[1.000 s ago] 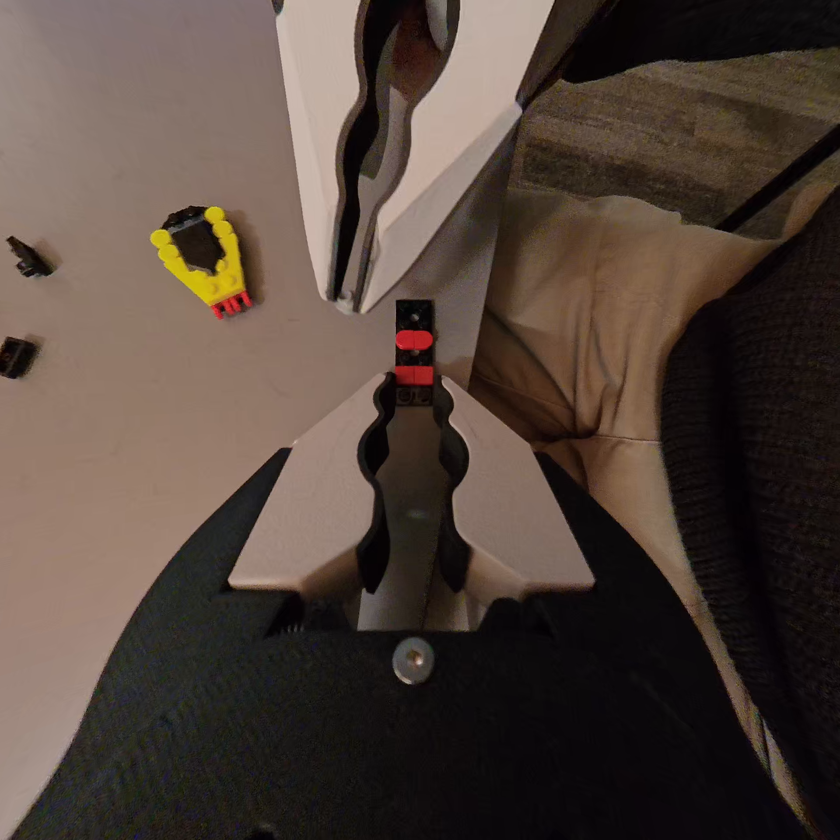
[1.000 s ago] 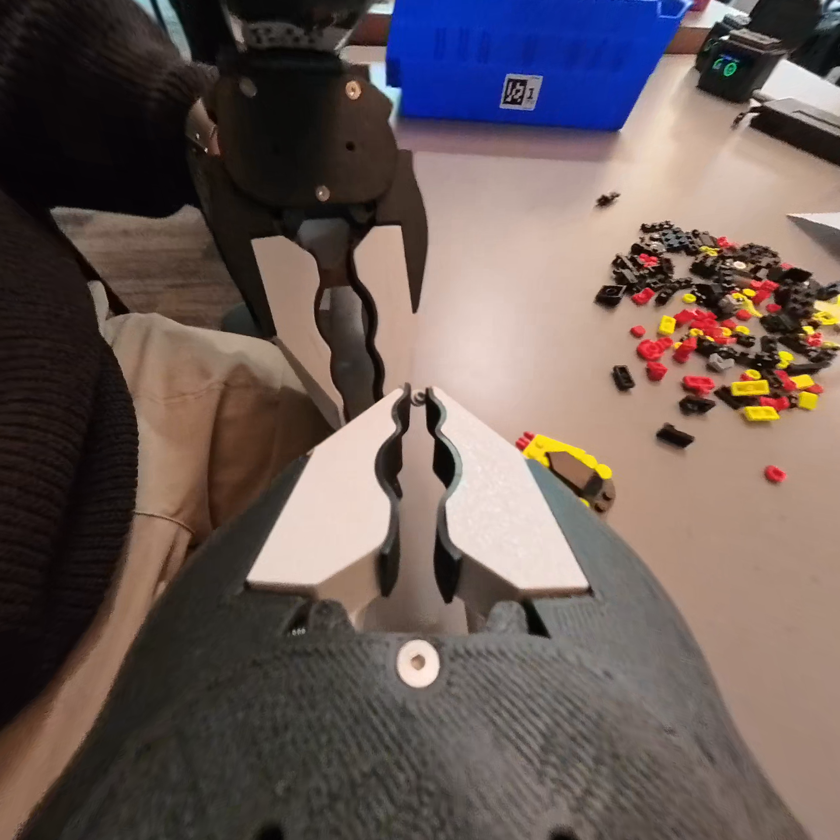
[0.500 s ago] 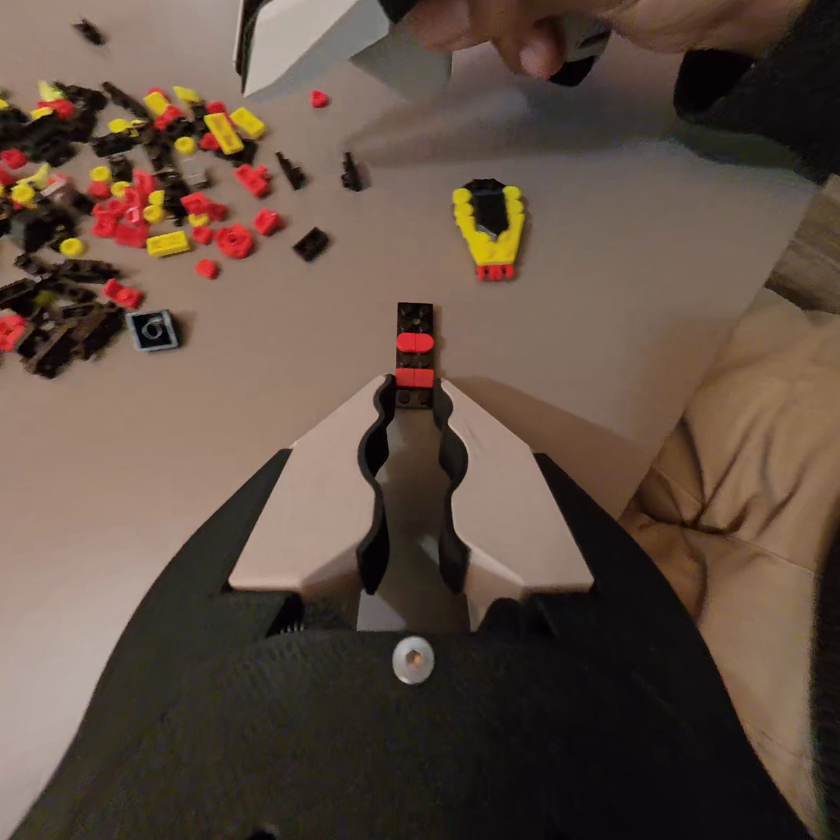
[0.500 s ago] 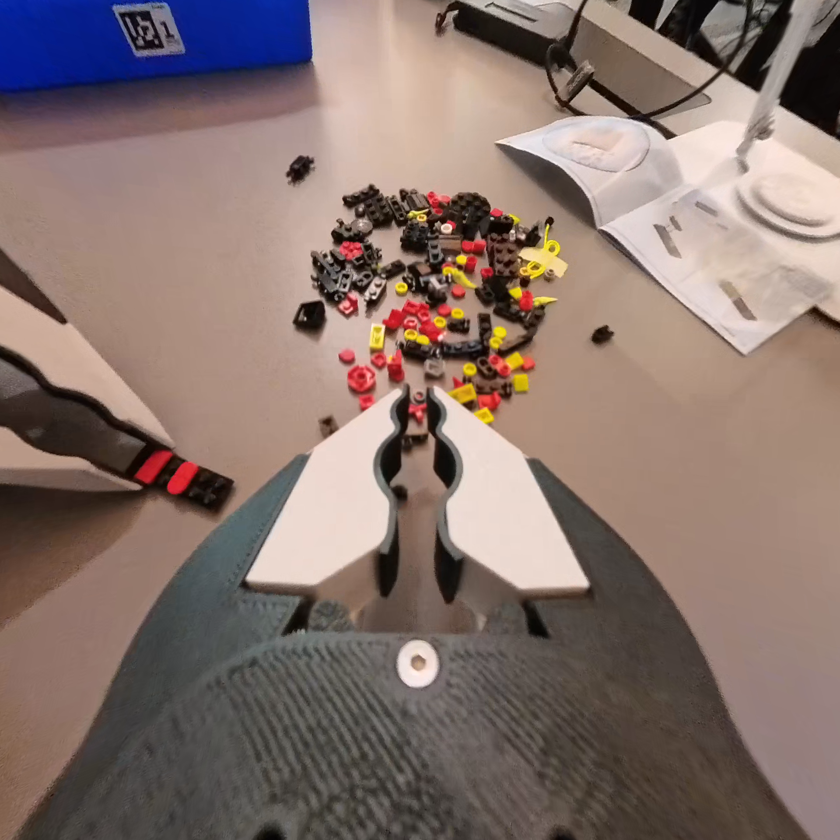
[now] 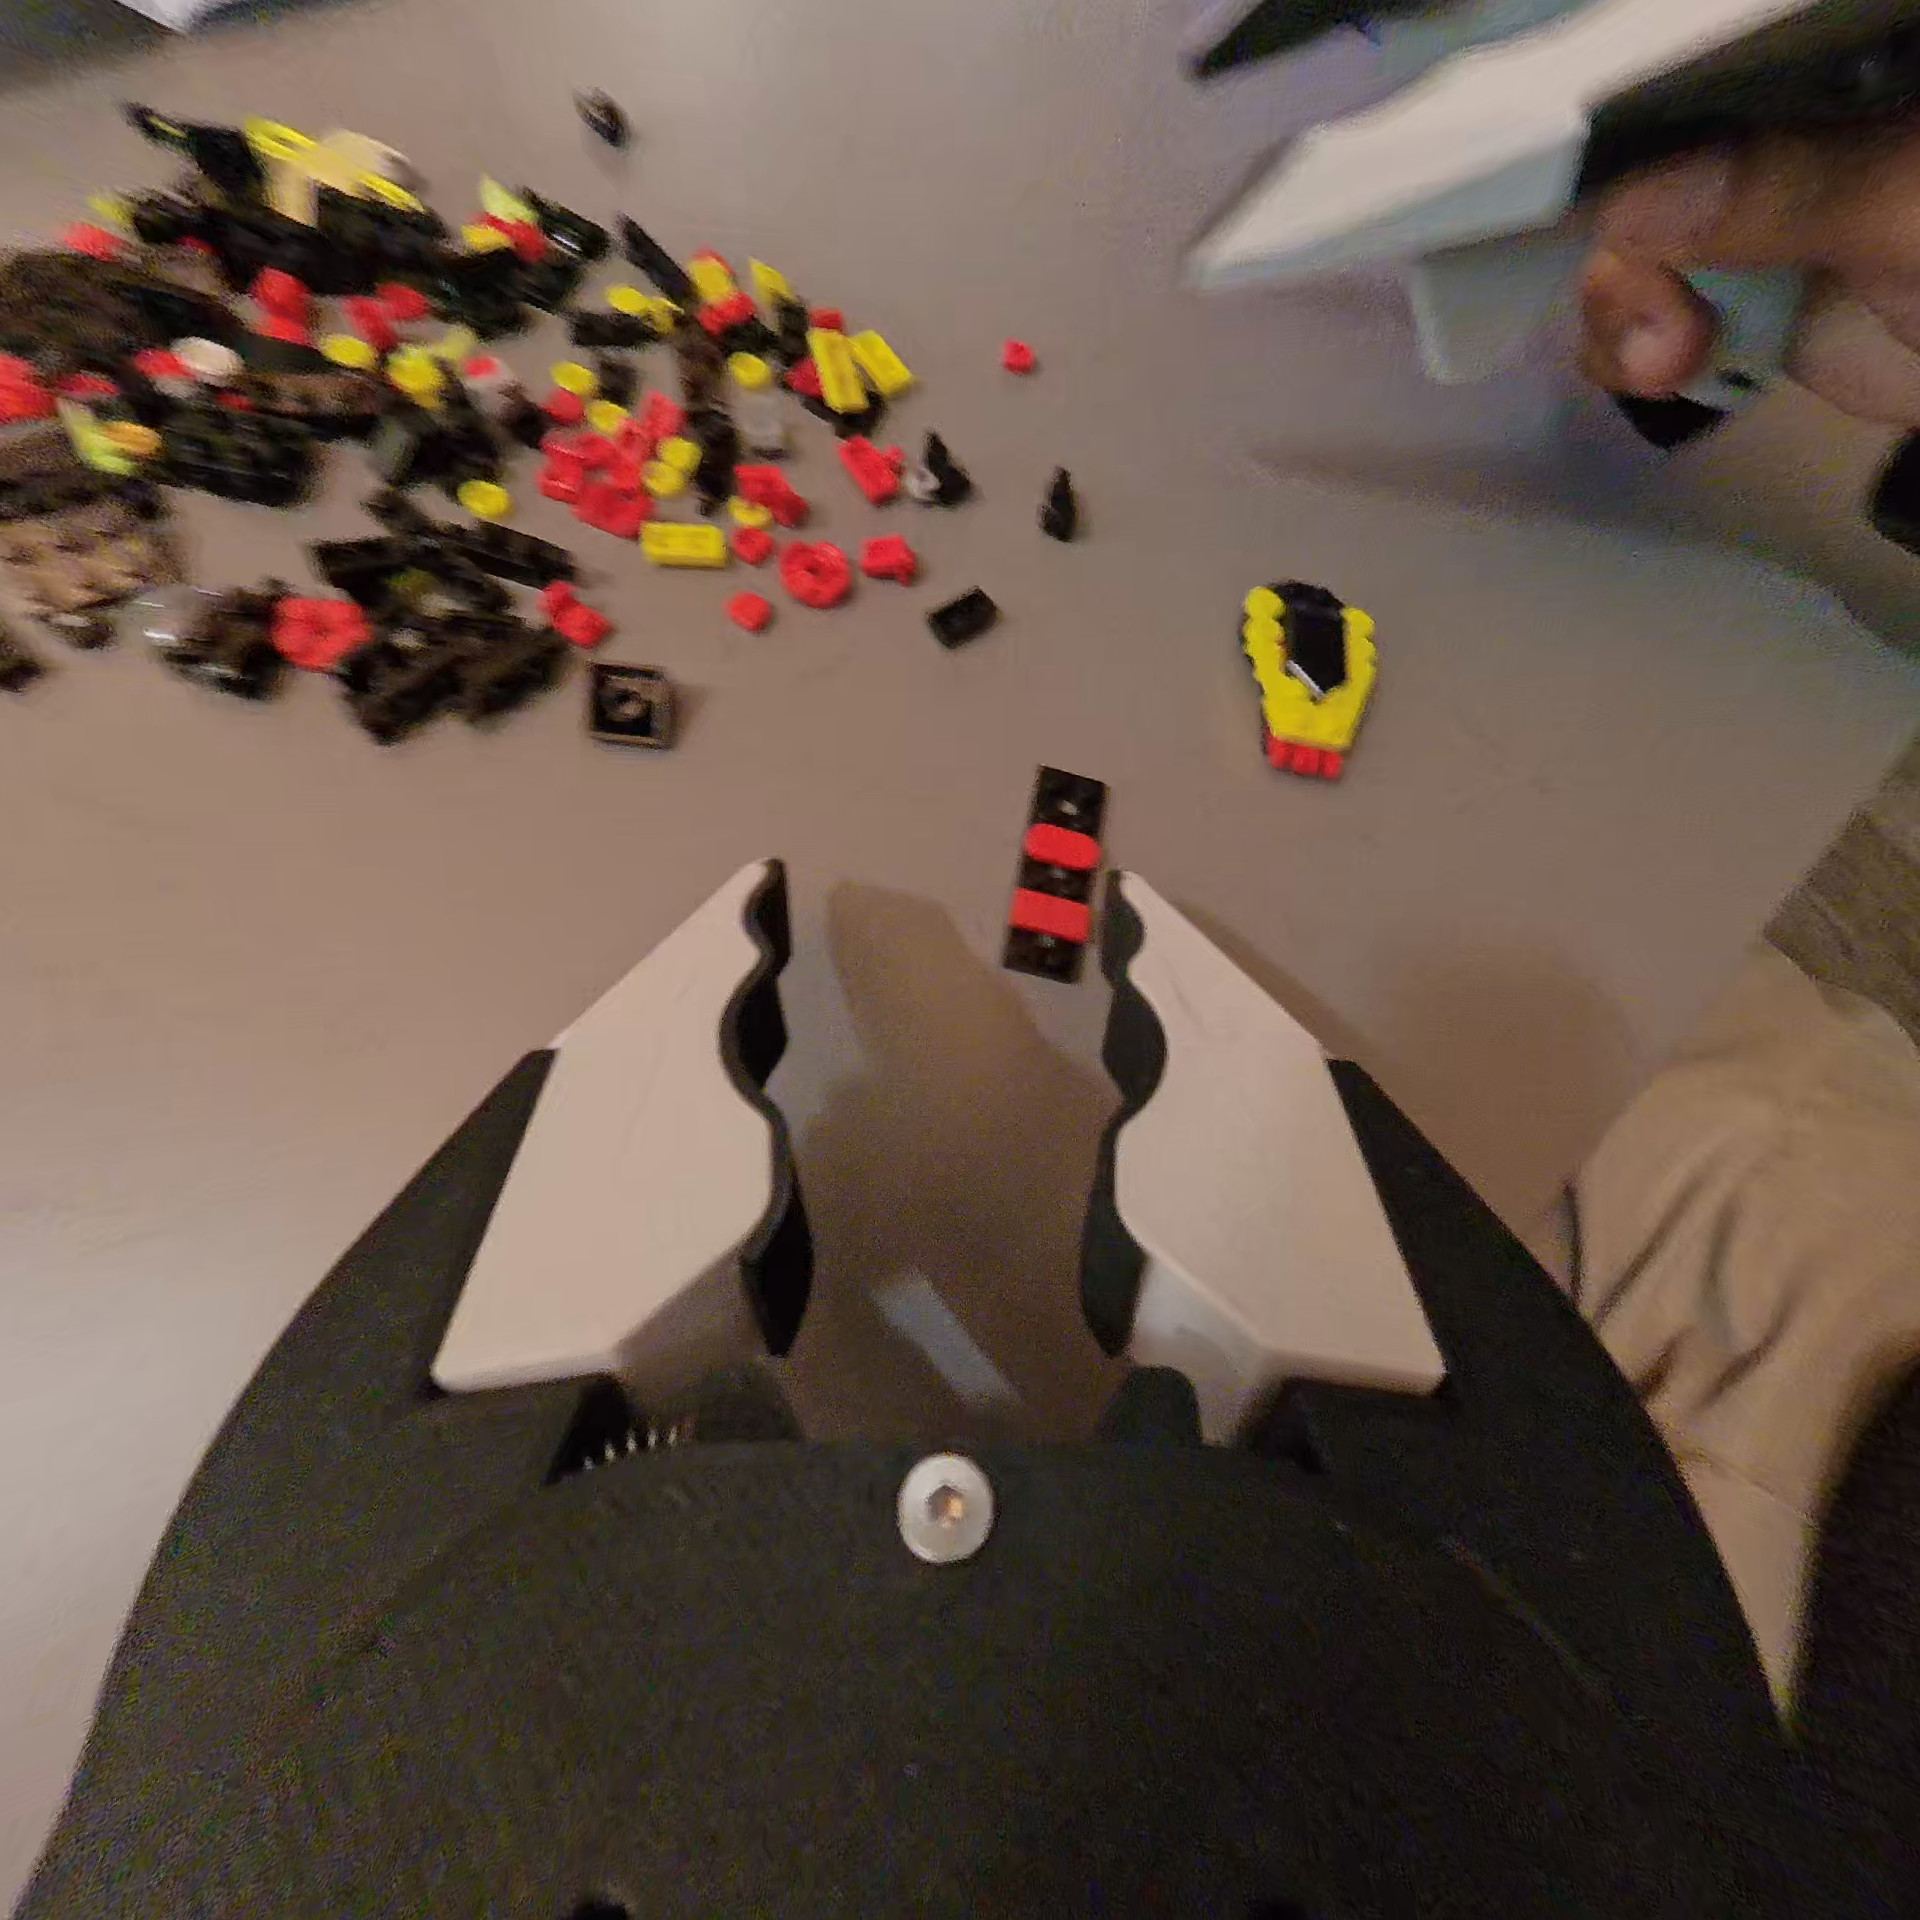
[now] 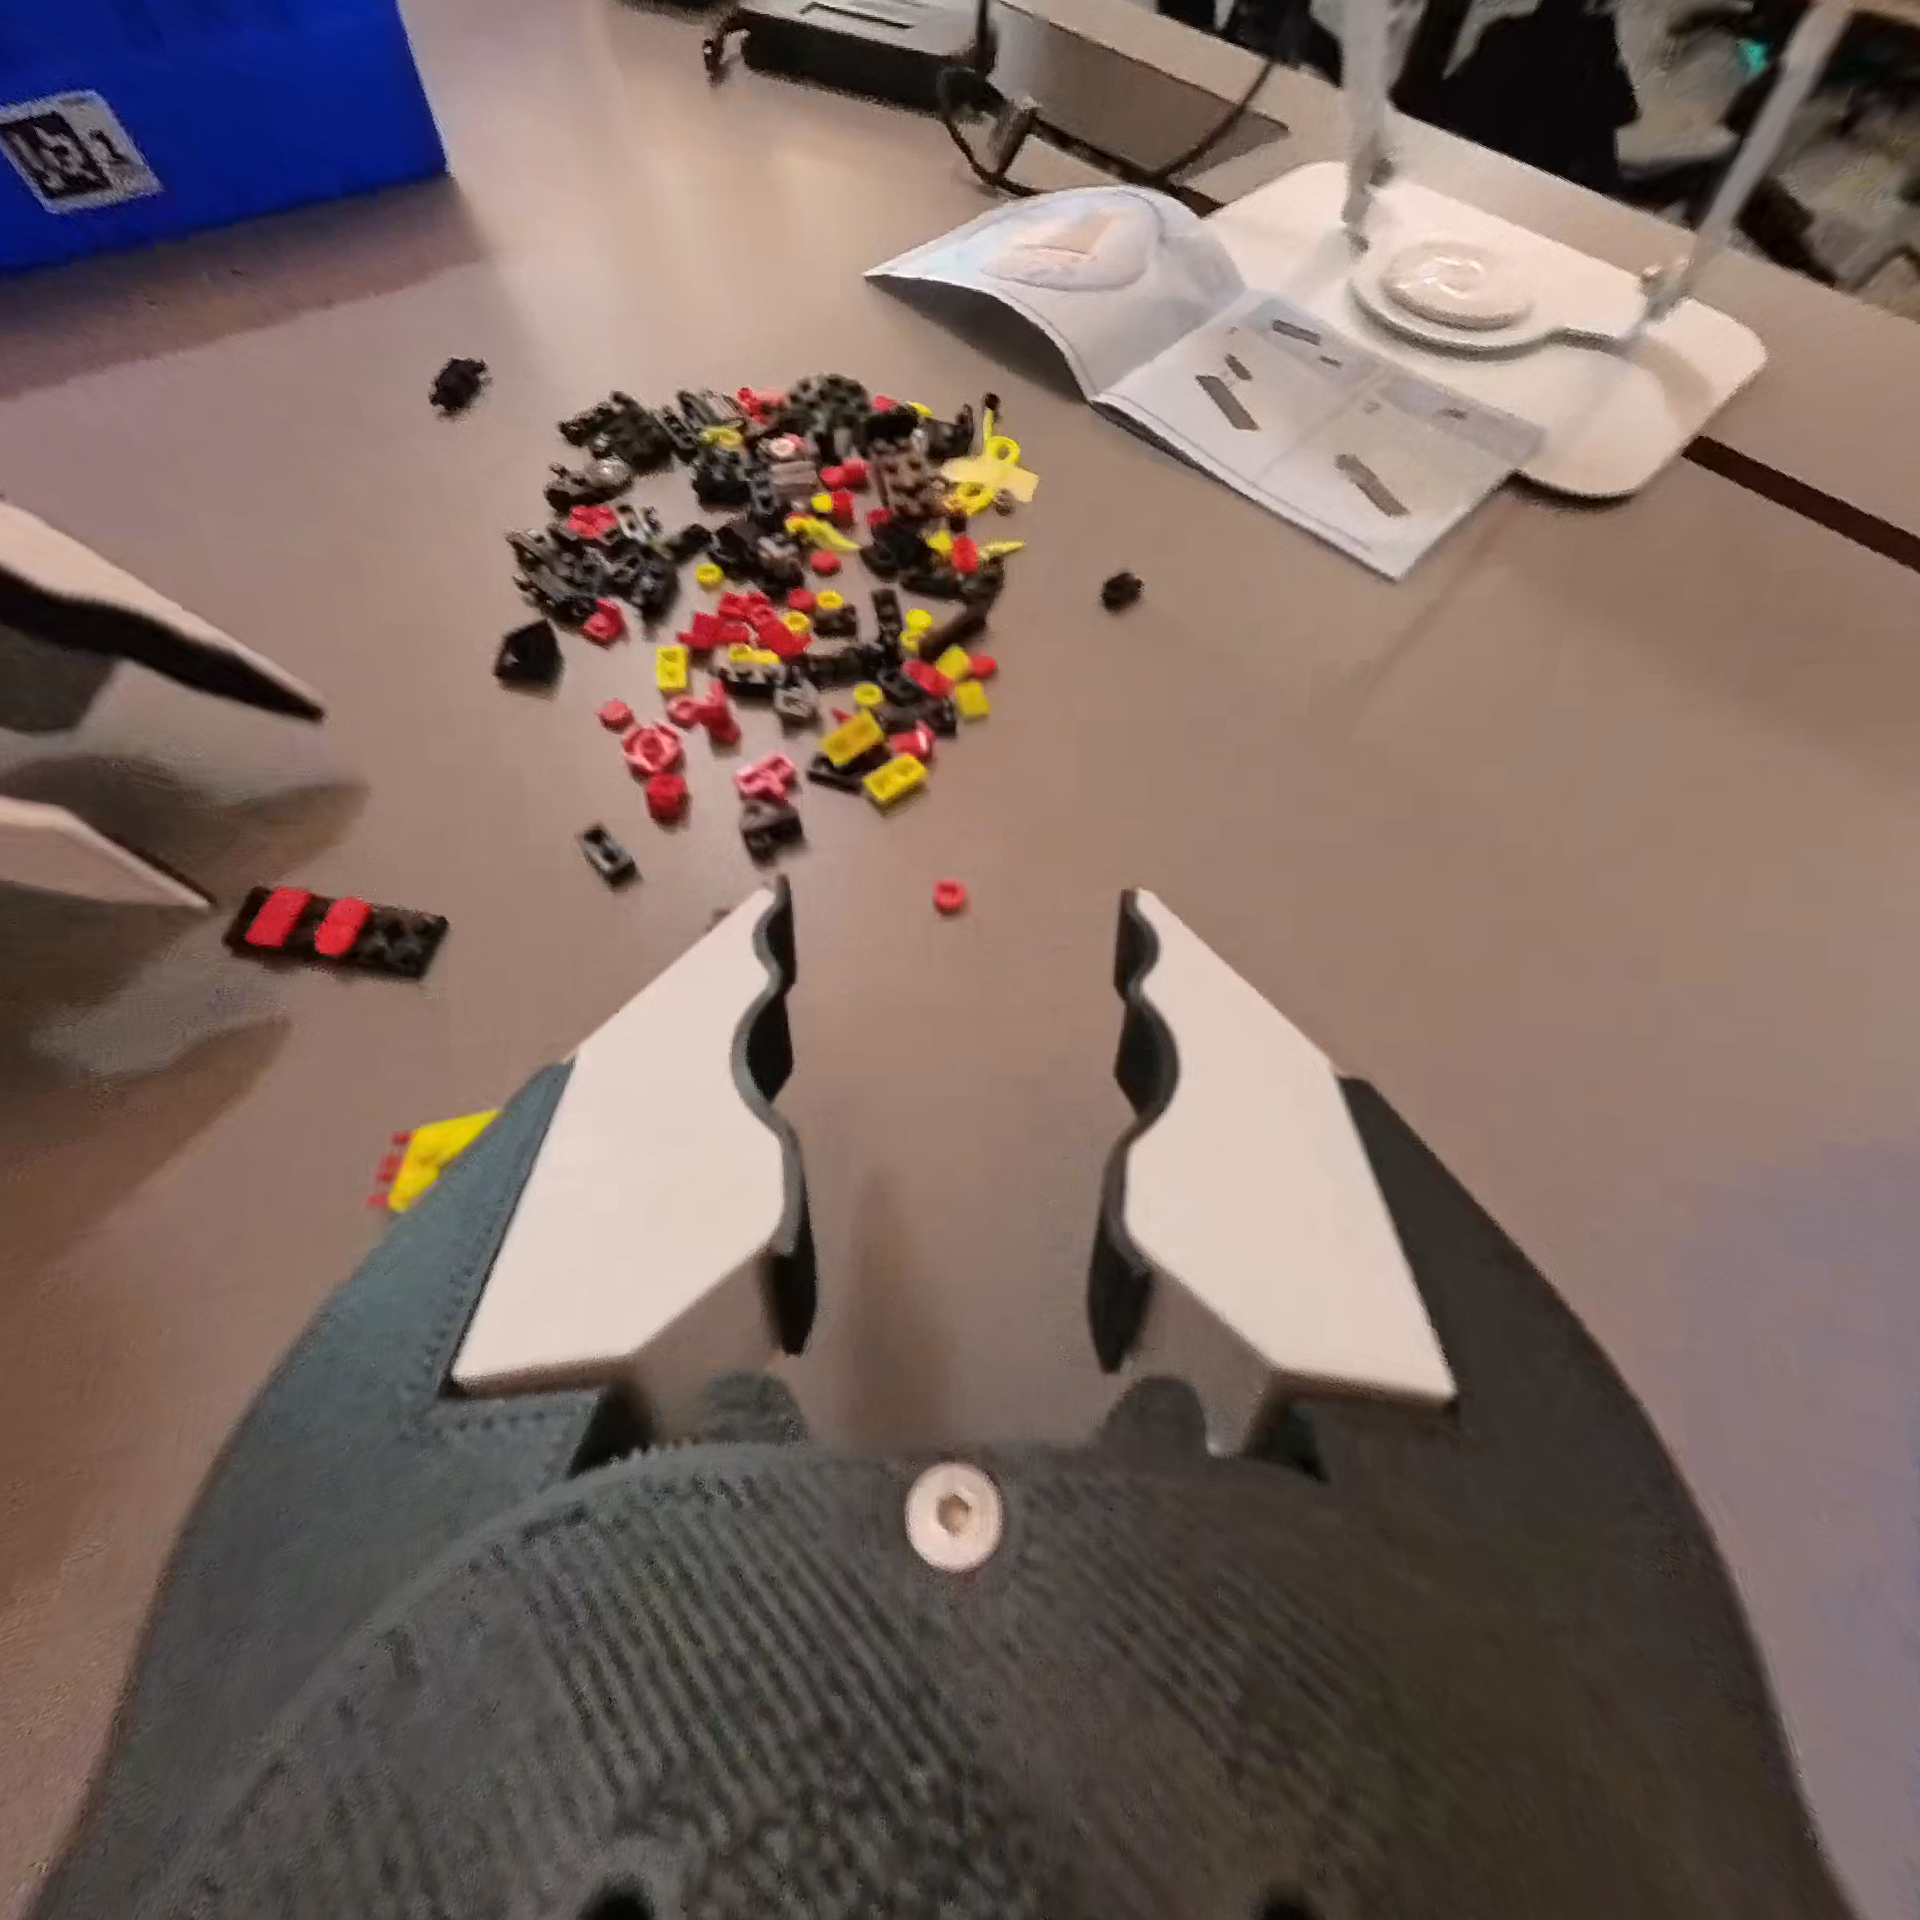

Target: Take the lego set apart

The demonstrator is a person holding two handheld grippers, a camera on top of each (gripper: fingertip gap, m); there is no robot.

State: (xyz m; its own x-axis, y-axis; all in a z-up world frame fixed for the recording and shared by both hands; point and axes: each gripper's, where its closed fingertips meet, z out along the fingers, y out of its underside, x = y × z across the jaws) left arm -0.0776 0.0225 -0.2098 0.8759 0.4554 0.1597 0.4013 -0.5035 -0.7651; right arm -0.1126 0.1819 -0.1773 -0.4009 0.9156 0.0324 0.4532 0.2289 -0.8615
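1. Both grippers are wide open and empty. The left gripper (image 5: 940,883) has its jaws spread, and the black strip (image 5: 1060,871) with two red plates sits just beside its right fingertip; I can't tell whether it rests on the table (image 5: 312,987) or is touching the finger.
2. The right gripper (image 6: 951,899) hangs open over bare table, near a loose red stud (image 6: 948,896).
3. Risk: the strip lies close to the table's near edge. A careless nudge from the left finger could push it off towards the person's lap.
4. Risk: the red plates are thin and flush, so the jaws may slip off them, or flick one into the pile (image 5: 436,416), where it would be lost among like pieces.
5. The yellow piece (image 5: 1311,675) is still assembled, so work remains.
6. Only the right view shows the booklet (image 6: 1247,395), the blue bin (image 6: 208,104) and the strip's side. Only the left view shows the whole yellow piece and the hand (image 5: 1745,291) holding the right gripper.
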